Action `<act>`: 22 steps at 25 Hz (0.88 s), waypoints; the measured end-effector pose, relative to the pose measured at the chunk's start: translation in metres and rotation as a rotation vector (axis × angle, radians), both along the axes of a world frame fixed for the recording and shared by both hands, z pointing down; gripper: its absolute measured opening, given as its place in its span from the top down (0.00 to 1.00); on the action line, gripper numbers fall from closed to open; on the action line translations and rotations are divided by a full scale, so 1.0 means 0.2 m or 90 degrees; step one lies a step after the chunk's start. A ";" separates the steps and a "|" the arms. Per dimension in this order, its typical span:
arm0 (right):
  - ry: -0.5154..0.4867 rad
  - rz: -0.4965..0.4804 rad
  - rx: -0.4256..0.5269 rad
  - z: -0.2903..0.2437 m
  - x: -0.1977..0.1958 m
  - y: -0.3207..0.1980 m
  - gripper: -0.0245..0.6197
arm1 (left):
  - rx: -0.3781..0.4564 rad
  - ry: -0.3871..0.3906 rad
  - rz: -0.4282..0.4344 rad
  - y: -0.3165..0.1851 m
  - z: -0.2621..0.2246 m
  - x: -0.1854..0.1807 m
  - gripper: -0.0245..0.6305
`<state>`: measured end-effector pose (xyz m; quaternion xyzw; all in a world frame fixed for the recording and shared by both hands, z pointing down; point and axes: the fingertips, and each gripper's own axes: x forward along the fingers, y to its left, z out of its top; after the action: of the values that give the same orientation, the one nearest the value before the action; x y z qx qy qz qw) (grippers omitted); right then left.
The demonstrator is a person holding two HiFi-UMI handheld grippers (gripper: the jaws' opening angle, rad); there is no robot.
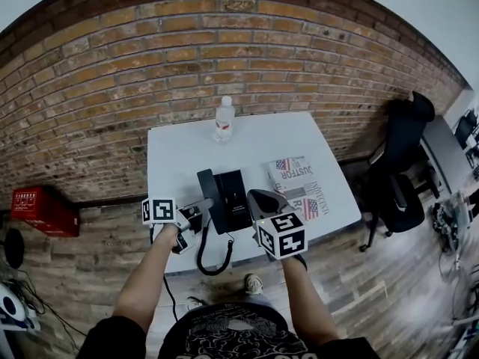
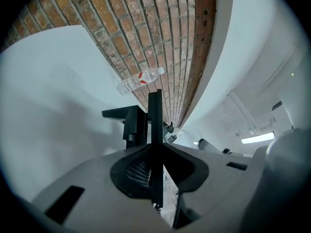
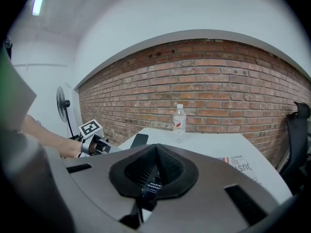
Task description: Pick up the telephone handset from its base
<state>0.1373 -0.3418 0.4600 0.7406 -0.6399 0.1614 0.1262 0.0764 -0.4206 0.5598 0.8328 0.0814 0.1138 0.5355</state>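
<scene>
A black telephone base (image 1: 238, 199) lies near the front of the white table (image 1: 179, 152). The black handset (image 1: 206, 185) is along the base's left side. My left gripper (image 1: 202, 208) is shut on the handset's lower part. In the left gripper view the handset (image 2: 155, 113) shows edge-on as a thin dark blade clamped between the jaws, with the base (image 2: 127, 123) just beyond. The coiled cord (image 1: 215, 259) hangs over the table's front edge. My right gripper (image 1: 259, 199) hovers just right of the base, its jaws shut (image 3: 155, 152) with nothing between them.
A clear water bottle (image 1: 224, 118) stands at the back of the table by the brick wall. A printed booklet (image 1: 296, 187) lies right of the phone. A black office chair (image 1: 404, 163) stands at the right and a red box (image 1: 41, 208) at the left on the floor.
</scene>
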 end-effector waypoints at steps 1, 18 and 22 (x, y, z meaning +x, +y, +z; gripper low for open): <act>0.000 -0.002 0.003 -0.01 -0.01 0.00 0.96 | 0.001 0.006 -0.006 -0.01 -0.02 -0.01 0.85; 0.012 -0.069 0.063 -0.19 -0.22 -0.19 0.96 | 0.055 0.163 -0.146 -0.23 -0.63 -0.36 0.85; 0.019 -0.091 0.083 -0.25 -0.33 -0.27 0.96 | 0.079 0.177 -0.187 -0.30 -0.72 -0.53 0.85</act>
<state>0.0723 -0.3968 0.4103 0.7018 -0.6986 0.0988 0.0982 -0.0290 -0.4810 0.4158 0.8749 0.0250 -0.0768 0.4774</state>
